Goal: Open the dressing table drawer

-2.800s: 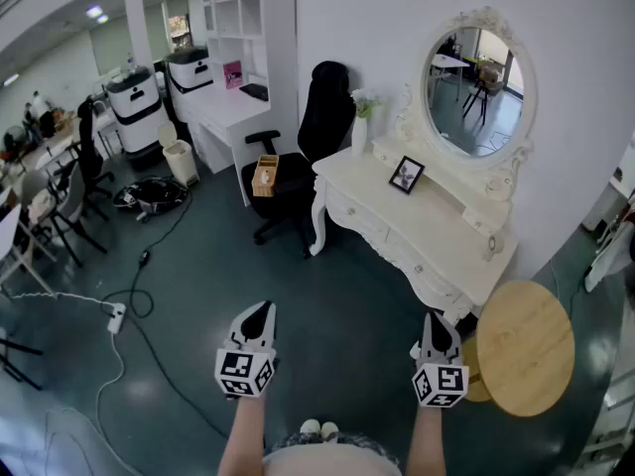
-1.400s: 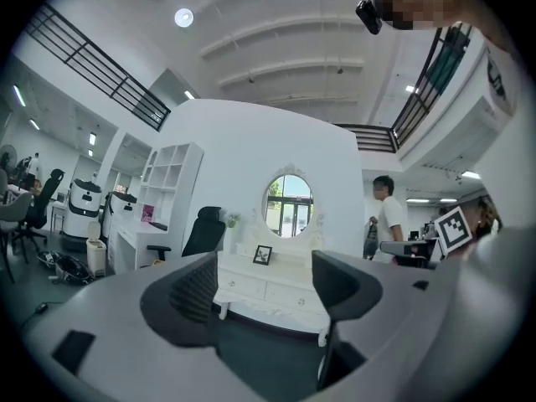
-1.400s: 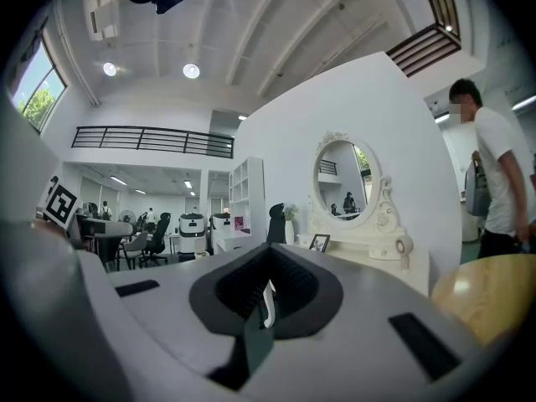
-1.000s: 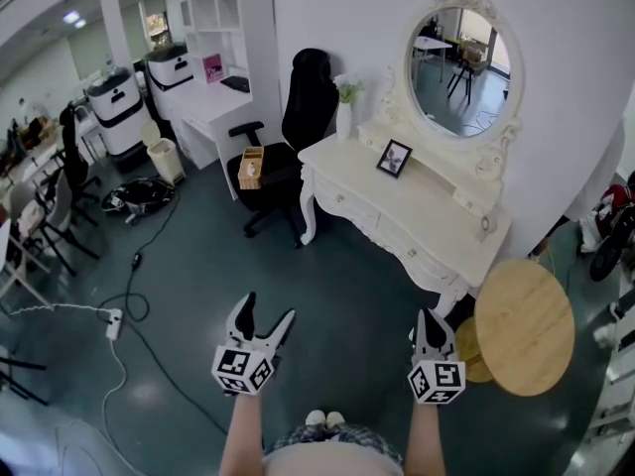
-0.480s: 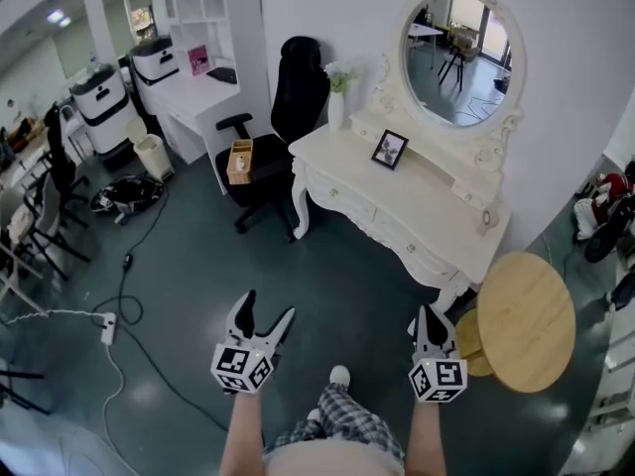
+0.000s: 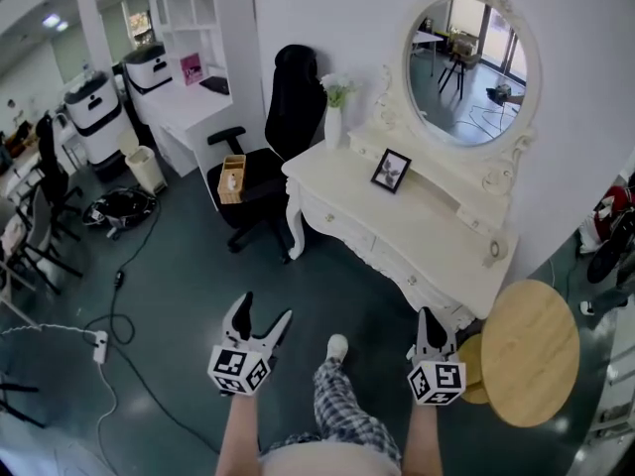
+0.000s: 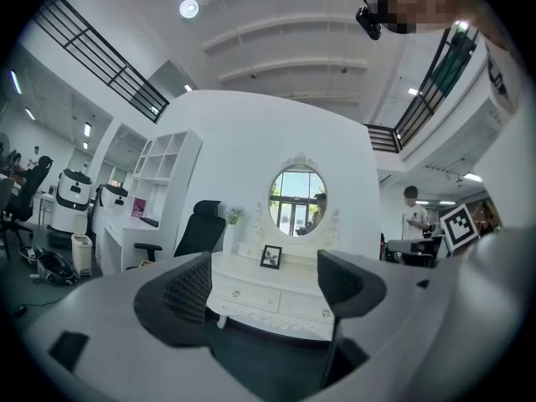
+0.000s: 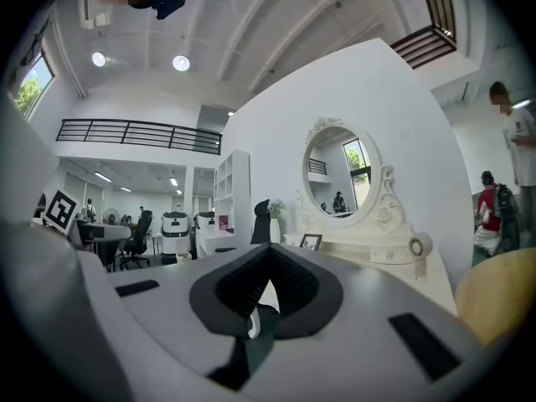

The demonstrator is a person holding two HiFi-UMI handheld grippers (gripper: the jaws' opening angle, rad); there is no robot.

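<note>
— Where's the drawer (image 6: 335,216)?
— Closed, in the white dressing table's (image 6: 427,228) front, well ahead of both grippers.
— Jaws?
— Left gripper (image 6: 264,307) spread wide, right gripper (image 6: 429,314) pressed together; neither holds anything.

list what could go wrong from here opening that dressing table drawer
1. The drawer knobs look small; the open left gripper could slip off one.
2. The round wooden table stands close by the right end of the dressing table, so the right gripper may bump it.
3. A hard pull could topple the picture frame propped on top.
</note>
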